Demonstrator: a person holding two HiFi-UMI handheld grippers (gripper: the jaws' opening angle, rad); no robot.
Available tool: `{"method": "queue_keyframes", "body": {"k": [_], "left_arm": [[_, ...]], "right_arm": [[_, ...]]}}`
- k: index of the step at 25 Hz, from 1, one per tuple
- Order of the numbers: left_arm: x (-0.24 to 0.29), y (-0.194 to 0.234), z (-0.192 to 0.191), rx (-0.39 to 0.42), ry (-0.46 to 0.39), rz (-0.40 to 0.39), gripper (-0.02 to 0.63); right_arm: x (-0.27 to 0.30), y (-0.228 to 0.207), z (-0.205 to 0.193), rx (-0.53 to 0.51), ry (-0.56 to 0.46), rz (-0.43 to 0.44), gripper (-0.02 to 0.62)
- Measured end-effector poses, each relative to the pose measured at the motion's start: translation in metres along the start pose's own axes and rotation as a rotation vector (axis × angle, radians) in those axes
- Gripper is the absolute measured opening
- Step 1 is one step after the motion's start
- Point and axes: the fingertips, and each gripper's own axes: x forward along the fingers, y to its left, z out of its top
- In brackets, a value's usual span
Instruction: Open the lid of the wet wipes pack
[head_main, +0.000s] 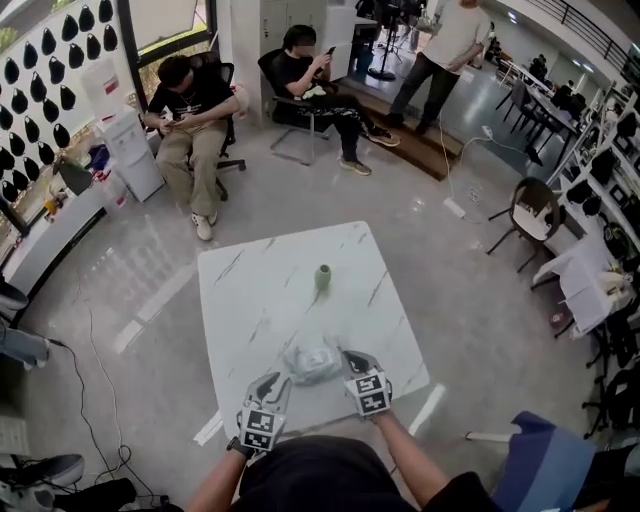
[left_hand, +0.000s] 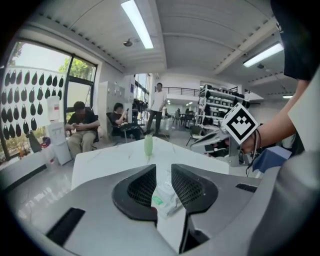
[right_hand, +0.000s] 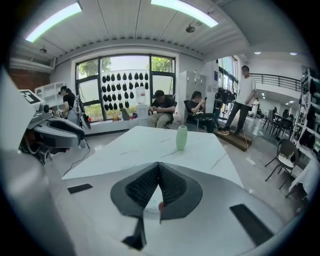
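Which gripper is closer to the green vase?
Right. The right gripper is short of the green vase, slightly to its right; the left gripper is farther back, to its left.

White marble-look table (left_hand: 110, 160) under & ahead of left gripper's fingers (left_hand: 142, 187); grey glossy floor (left_hand: 30, 195) round it; windows (left_hand: 75, 95) ahead-left; shelving (left_hand: 215, 102) ahead-right; strip lights (left_hand: 137, 22) overhead.

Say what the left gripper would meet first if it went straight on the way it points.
Most likely the crumpled white plastic wet wipes pack, which shows in the gap between the fingers of the left gripper, on the white marble table. Depth is unclear.
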Motion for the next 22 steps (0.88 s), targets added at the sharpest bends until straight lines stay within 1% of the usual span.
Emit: {"method": "queue_keyframes", "body": {"k": [5, 9, 11, 13, 16, 22], "left_arm": [[-0.008, 0.004, 0.04, 0.041, -0.076, -0.006, 0.075], [-0.019, 0.008, 0.052, 0.045, -0.094, 0.025, 0.018], [-0.022, 0.008, 0.057, 0.057, -0.11, 0.041, 0.018], [-0.025, 0.007, 0.063, 0.084, -0.127, 0.058, 0.018], [-0.032, 0.006, 0.068, 0.13, -0.135, 0.07, 0.018], [-0.049, 0.014, 0.079, 0.144, -0.15, 0.083, 0.019]], "right_arm": [[-0.03, -0.002, 0.027, 0.038, -0.078, -0.037, 0.002], [-0.048, 0.006, 0.03, 0.072, -0.092, -0.027, 0.002], [-0.055, 0.005, 0.028, 0.056, -0.088, -0.033, 0.002], [-0.061, -0.001, 0.024, 0.037, -0.081, -0.056, 0.002], [-0.069, -0.006, 0.021, 0.042, -0.074, -0.082, 0.002], [-0.081, -0.003, 0.036, 0.073, -0.114, -0.09, 0.002]]}}
